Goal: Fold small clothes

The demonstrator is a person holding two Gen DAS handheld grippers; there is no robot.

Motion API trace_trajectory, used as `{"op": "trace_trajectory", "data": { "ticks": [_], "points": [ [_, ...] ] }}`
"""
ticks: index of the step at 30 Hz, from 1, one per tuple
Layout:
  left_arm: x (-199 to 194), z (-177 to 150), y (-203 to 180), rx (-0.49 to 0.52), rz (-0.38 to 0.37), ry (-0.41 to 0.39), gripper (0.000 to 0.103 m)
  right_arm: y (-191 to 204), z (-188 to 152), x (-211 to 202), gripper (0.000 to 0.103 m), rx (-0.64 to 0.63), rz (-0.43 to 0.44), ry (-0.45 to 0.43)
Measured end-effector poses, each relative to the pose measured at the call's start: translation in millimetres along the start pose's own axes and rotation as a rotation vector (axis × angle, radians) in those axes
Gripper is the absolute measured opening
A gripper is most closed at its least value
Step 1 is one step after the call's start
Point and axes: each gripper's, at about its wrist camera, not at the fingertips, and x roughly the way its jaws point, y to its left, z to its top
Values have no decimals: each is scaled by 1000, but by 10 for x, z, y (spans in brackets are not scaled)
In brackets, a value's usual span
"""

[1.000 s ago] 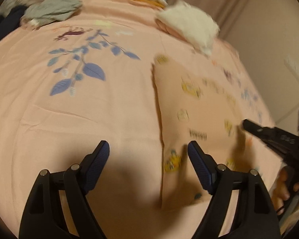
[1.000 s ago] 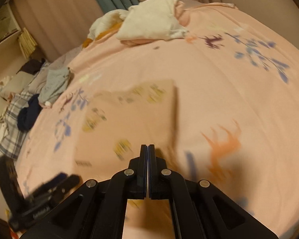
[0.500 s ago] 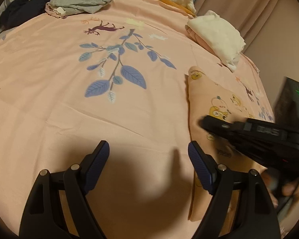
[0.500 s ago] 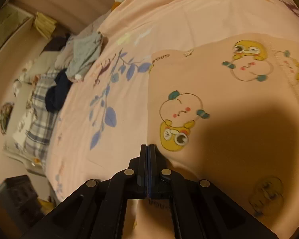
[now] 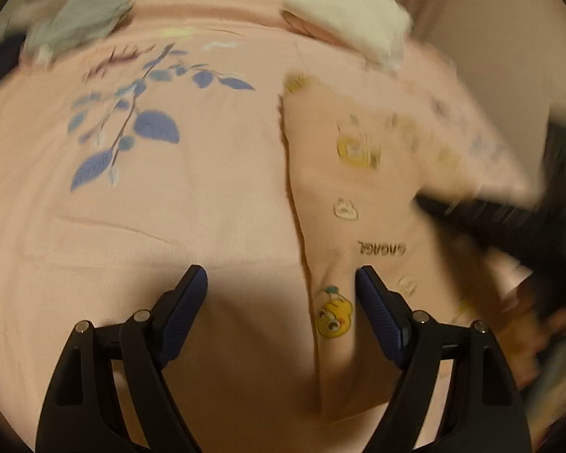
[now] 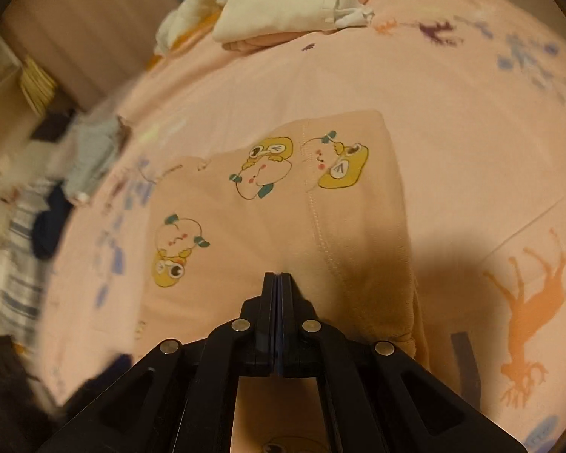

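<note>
A small peach garment (image 5: 362, 204) printed with yellow cartoon chicks lies flat on the pink bedsheet (image 5: 192, 204). It also shows in the right wrist view (image 6: 283, 219), folded lengthwise with a stitched seam. My left gripper (image 5: 282, 294) is open and empty, hovering over the garment's near left edge. My right gripper (image 6: 277, 277) is shut with nothing visible between its jaws, over the garment's near end. It appears blurred at the right of the left wrist view (image 5: 483, 219).
A stack of folded white and pink clothes (image 6: 283, 7) sits at the far side of the bed. A grey garment (image 5: 79, 19) and dark clothes (image 6: 47, 226) lie at the far left. Curtains (image 6: 94, 19) hang behind.
My left gripper swung right over the garment's left edge. My right gripper pulled back from low over the cloth, staying shut, and moved to the garment's right side.
</note>
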Motion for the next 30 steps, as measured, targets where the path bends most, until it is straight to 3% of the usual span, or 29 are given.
{"op": "trace_trajectory", "data": {
  "ticks": [2,4,9,11,13,15,21,24,26,27,30],
  "points": [
    [-9,-22,-29,7,25,-2,83,-19,9,-43,0,3,21,3],
    [-13,-18,50,-37,0,12,83,-6,-3,-96,0,6,12,-2],
    [-2,-4,79,-32,-20,30,84,55,24,-390,0,-11,-108,-103],
    [-7,-17,20,-16,-3,22,85,-4,50,-389,12,-15,-117,-124],
    [11,-10,-3,-8,7,19,86,-131,45,-235,16,20,-148,-94],
    [6,-15,5,-9,5,19,87,-266,48,-120,18,76,-110,-93],
    [8,-15,17,-11,-1,19,88,-263,76,-310,20,92,-71,-78],
    [10,-20,0,-5,5,18,88,-266,75,-395,33,105,-37,-85],
    [12,-21,-2,-6,4,18,89,-293,45,-320,52,83,-91,-57],
    [12,-22,-4,-5,5,18,89,-314,20,-208,54,79,-149,-12],
    [16,-22,-6,-7,-12,6,96,-389,8,-144,56,114,-115,-8]
  ]
}}
